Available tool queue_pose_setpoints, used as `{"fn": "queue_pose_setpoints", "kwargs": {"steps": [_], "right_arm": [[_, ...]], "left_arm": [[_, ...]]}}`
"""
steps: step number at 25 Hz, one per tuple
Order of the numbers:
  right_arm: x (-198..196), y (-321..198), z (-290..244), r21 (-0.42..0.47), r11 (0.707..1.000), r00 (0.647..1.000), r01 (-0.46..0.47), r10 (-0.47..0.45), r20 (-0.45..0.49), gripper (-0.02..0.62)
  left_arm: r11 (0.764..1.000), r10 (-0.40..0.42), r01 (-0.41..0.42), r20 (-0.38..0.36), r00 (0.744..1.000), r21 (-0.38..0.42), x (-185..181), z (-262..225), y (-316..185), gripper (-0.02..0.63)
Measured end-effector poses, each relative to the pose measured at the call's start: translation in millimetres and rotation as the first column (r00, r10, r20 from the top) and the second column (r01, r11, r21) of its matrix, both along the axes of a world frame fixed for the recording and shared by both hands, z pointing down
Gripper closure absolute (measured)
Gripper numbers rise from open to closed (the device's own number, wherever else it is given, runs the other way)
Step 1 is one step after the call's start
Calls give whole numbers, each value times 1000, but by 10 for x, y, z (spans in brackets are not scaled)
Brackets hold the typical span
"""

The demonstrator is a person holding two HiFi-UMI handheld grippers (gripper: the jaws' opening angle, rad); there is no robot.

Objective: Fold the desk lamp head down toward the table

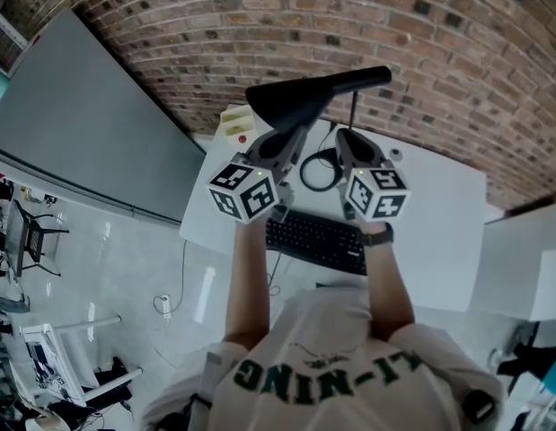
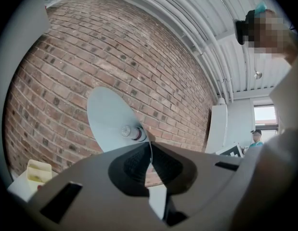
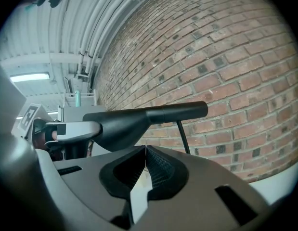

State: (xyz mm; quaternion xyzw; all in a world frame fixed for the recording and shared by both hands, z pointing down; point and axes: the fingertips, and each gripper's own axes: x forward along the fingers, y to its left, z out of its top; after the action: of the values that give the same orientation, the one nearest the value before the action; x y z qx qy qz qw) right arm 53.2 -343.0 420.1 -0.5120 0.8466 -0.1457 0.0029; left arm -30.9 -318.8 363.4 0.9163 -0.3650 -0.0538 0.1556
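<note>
The black lamp head (image 1: 304, 97) stands raised above the white desk (image 1: 439, 214), in front of the brick wall (image 1: 260, 25), lying roughly level with its wide shade end toward the person's left and its narrow neck toward the right. A thin dark stem (image 3: 183, 136) drops from the neck. The left claw (image 1: 291, 137) reaches up to the shade end from below. In the left gripper view its jaws are closed on the thin rim of the shade, which runs down between the pads (image 2: 149, 150). The pale inside of the lamp head (image 2: 108, 119) and its bulb (image 2: 132, 132) show just above them. The right claw (image 1: 345, 137) is held beside the left one, under the neck end. Its jaws are together with nothing between them (image 3: 145, 155), and the lamp head (image 3: 134, 124) passes just above and beyond them without touching. The left claw's jaw can be seen pressed against the shade at the left of that view. On the desk below the claws lie a black keyboard (image 1: 318, 239) and a loop of dark cable (image 1: 318, 171).
</note>
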Motion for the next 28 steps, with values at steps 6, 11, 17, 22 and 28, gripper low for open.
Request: {"fn": "queue_pose_setpoints", "kwargs": {"steps": [6,11,17,22,28], "right_arm": [[-3,-6,6,-6,1000,1000,-1,1,6,591],[-29,-8,21,-11,1000,1000,4,-4,-1,591],[-20,-25,52,-20,1000,1000,4,-4,6,591],[-42,-27,71,-26,1000,1000,5,-5,5,591],[-48,-30,147,-37,999,1000,7,-7,2,591]], "left_arm": [[1000,11,-11,-9,1000,-18,-2,80,1,601],[1000,19,-19,-17,1000,-18,-8,81,-2,601],[1000,19,-20,-22,1000,-24,3,113,-8,601],[999,21,-22,-26,999,-32,-6,138,-7,601],[999,22,-23,-25,999,-33,4,167,-3,601]]}}
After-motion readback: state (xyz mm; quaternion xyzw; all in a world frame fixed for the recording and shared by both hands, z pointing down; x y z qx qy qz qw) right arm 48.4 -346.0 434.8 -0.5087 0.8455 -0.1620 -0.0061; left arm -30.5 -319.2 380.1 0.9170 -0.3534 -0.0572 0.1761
